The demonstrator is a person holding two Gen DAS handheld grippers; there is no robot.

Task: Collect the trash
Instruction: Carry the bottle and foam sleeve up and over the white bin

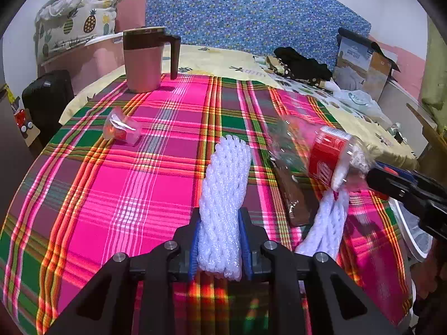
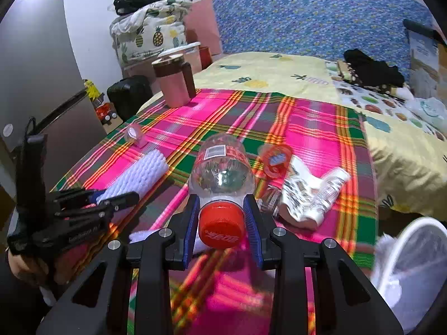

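Trash lies scattered over a bright plaid cloth (image 1: 156,184) of pink, green and orange spread on a bed. The left gripper (image 1: 220,240) is clamped on a white foam net sleeve (image 1: 226,184), its blue pads pressing both sides of the sleeve's near end while the rest stretches away over the cloth. The right gripper (image 2: 222,223) is clamped on the neck of a clear plastic bottle (image 2: 222,167), just behind its red cap (image 2: 220,227); the bottle has a red label and points away from the fingers, raised off the cloth. Just right of the left gripper lie a second white foam net (image 1: 327,223) and a brown wrapper (image 1: 293,198). To the right of the bottle sit a crumpled silver wrapper (image 2: 296,192), a small white bottle (image 2: 329,189) and a red-ringed piece of plastic packaging (image 2: 275,160). Further out on the left of the cloth is a small clear packet with red contents (image 1: 121,128), and at the far corner stands a pink mug with a brown lid and handle (image 1: 145,58). A white bin with a clear liner (image 2: 413,254) sits at the near right edge. Beyond the plaid, a pale yellow sheet with fruit prints (image 2: 279,72) covers the bed, with black clothing (image 2: 371,69) heaped on it. A blue flowered cloth (image 1: 251,11) hangs on the wall behind, and pineapple-print bedding (image 1: 75,19) is piled to the left.
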